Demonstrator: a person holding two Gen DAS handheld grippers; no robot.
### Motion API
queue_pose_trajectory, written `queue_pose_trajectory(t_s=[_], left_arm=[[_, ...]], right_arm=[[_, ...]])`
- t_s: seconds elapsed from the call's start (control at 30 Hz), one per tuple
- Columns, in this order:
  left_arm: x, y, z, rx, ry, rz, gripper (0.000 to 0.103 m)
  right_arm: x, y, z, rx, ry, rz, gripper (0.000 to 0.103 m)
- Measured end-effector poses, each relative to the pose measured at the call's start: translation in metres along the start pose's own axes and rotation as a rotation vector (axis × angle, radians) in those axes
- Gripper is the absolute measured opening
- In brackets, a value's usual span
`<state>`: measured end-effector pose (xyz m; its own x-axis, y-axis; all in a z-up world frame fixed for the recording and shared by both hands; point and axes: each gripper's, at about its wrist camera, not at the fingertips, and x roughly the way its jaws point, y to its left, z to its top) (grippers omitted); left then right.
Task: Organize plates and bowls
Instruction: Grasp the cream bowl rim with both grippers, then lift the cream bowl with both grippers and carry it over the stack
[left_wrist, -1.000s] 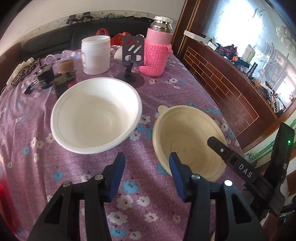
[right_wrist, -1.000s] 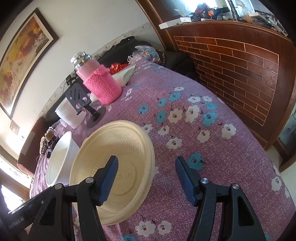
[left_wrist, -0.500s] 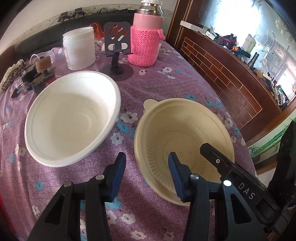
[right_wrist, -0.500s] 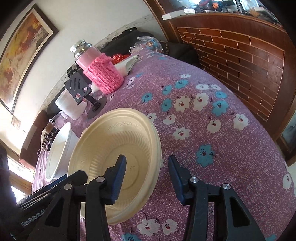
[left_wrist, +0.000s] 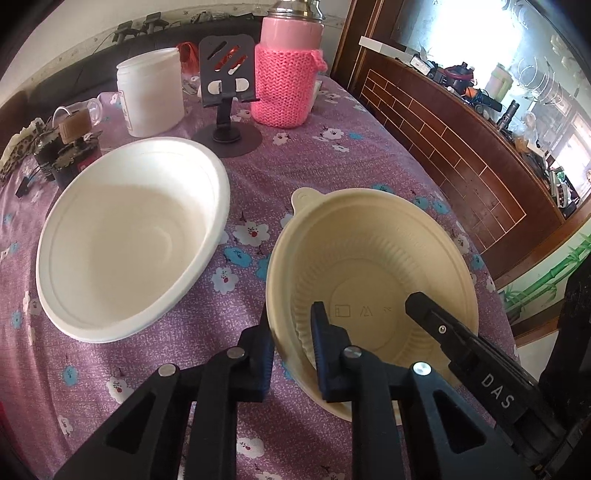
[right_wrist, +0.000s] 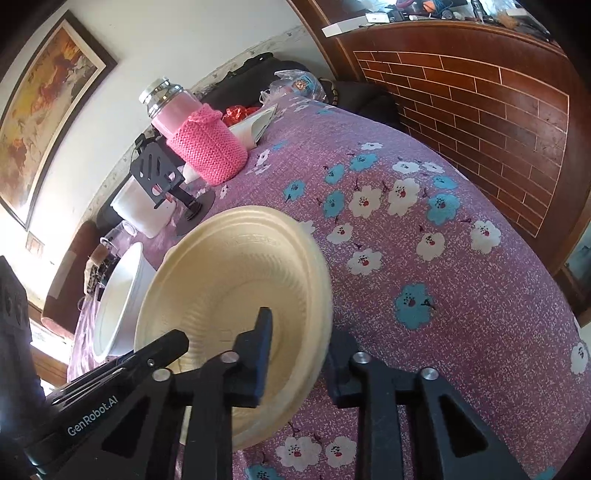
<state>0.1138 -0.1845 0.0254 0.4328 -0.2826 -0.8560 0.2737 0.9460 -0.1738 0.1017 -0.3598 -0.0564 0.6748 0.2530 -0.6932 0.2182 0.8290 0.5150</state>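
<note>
A cream ribbed bowl (left_wrist: 373, 266) sits on the purple flowered tablecloth, with a larger white bowl (left_wrist: 129, 236) to its left. My left gripper (left_wrist: 291, 339) straddles the cream bowl's near-left rim, one finger outside and one inside, with a gap still showing. My right gripper (right_wrist: 299, 354) straddles the bowl's (right_wrist: 236, 280) right rim the same way, jaws apart. The right gripper's finger (left_wrist: 436, 325) shows inside the bowl in the left wrist view. The white bowl (right_wrist: 118, 302) shows edge-on in the right wrist view.
At the table's back stand a pink knit-covered flask (left_wrist: 288, 70), a black phone stand (left_wrist: 225, 92), a white tub (left_wrist: 151, 96) and small clutter (left_wrist: 62, 144). A brick-pattern wooden partition (left_wrist: 443, 122) runs along the table's right edge.
Both grippers have moved forward onto the cream bowl's rim and their jaws have narrowed. The bowl now looks closer in both views.
</note>
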Motion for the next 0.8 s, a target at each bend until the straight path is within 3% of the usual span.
queue_pose_trajectory(t_s=[0.17,0.47,0.8], left_arm=[[-0.013,0.003,-0.006,0.005,-0.023,0.001,0.018],[-0.045,0.017,-0.021,-0.008,-0.088,0.030,0.018],[-0.094,0.053,-0.043,-0.072,-0.153,0.073,0.018]], right_arm=[[-0.005,0.003,-0.002,-0.014,-0.019,0.017,0.017],[-0.021,0.027,-0.010,-0.055,-0.060,0.105,0.017],[-0.045,0.084,-0.030,-0.177,-0.046,0.128,0.017]])
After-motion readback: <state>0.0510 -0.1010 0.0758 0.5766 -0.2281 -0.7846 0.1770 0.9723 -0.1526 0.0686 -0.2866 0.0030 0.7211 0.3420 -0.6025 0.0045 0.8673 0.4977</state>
